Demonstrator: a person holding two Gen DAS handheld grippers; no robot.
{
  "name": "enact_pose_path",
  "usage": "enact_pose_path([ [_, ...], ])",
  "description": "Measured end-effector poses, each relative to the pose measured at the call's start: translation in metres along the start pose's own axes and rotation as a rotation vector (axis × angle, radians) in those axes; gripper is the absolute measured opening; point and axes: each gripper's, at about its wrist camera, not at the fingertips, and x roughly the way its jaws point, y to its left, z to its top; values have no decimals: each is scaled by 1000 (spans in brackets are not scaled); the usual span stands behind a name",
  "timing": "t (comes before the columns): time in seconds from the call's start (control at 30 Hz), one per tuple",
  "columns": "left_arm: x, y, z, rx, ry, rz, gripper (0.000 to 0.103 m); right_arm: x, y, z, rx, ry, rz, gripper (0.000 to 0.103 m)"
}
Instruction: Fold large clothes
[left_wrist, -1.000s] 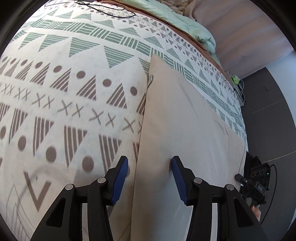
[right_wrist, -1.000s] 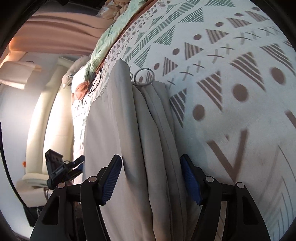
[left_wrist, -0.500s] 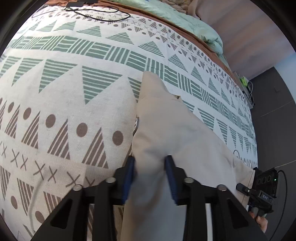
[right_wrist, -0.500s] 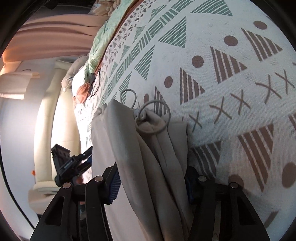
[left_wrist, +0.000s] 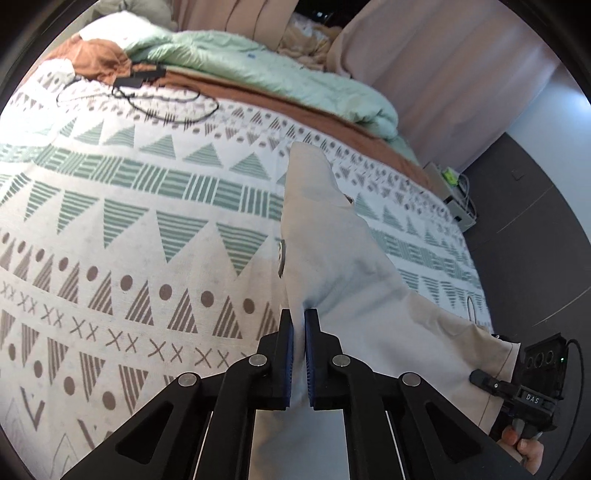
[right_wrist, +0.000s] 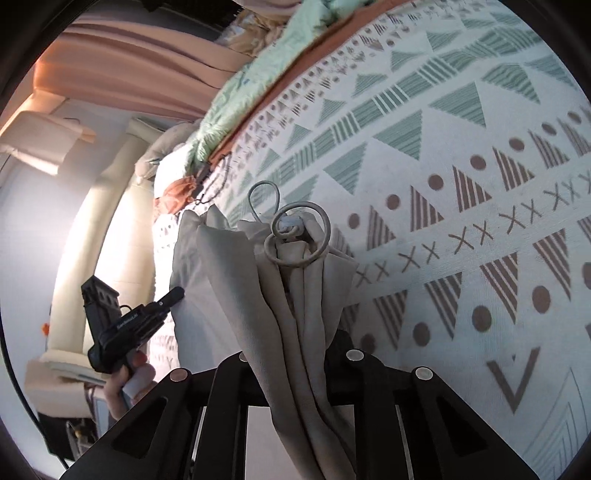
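Observation:
A beige garment (left_wrist: 332, 258) with a pale drawstring (right_wrist: 299, 236) at its bunched end hangs lifted off the patterned bedspread (left_wrist: 147, 221). My left gripper (left_wrist: 298, 317) is shut on one edge of the fabric, its blue pads pinching a thin fold. The right gripper (right_wrist: 295, 347) grips the gathered waist folds (right_wrist: 288, 314). Its jaws are closing, the cloth fills the gap between them and hides the pads. Each wrist view shows the other gripper at the far end of the garment, held by a hand (right_wrist: 125, 384).
A mint-green duvet (left_wrist: 258, 62) and an orange cloth (left_wrist: 96, 62) lie at the head of the bed, with a black cable (left_wrist: 166, 99) looped on the bedspread. Pink curtains (left_wrist: 443, 74), dark floor (left_wrist: 535, 221) and a box with cables (left_wrist: 454, 192) lie beyond.
Both grippers have closed on the beige garment and risen, so the fabric now hangs off the bedspread. More of the room beyond the bed shows.

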Motion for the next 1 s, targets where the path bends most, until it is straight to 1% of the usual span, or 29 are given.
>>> enact_pose_path([
  [0.23, -68, -24, -6, 13, -79, -52, 3, -43, 52, -21, -70, -75, 8, 15],
  [0.53, -156, -63, -23, 65, -196, -162, 2, -109, 119, -64, -158, -187, 31, 15],
  [0.67, -187, -84, -30, 79, -237, -208, 2, -145, 142, -76, -207, -242, 20, 15],
  [0.8, -207, -112, -34, 104, -251, -260, 2, -188, 159, -84, -252, -299, -11, 15],
  [0.87, -215, -132, -37, 132, -245, -277, 2, -208, 162, -85, -260, -323, -30, 14],
  [0.93, -220, -155, -41, 168, -234, -279, 2, -229, 163, -85, -263, -341, -60, 14],
  [1.0, -224, -176, -46, 187, -222, -307, 2, -248, 161, -86, -262, -355, -92, 14],
])
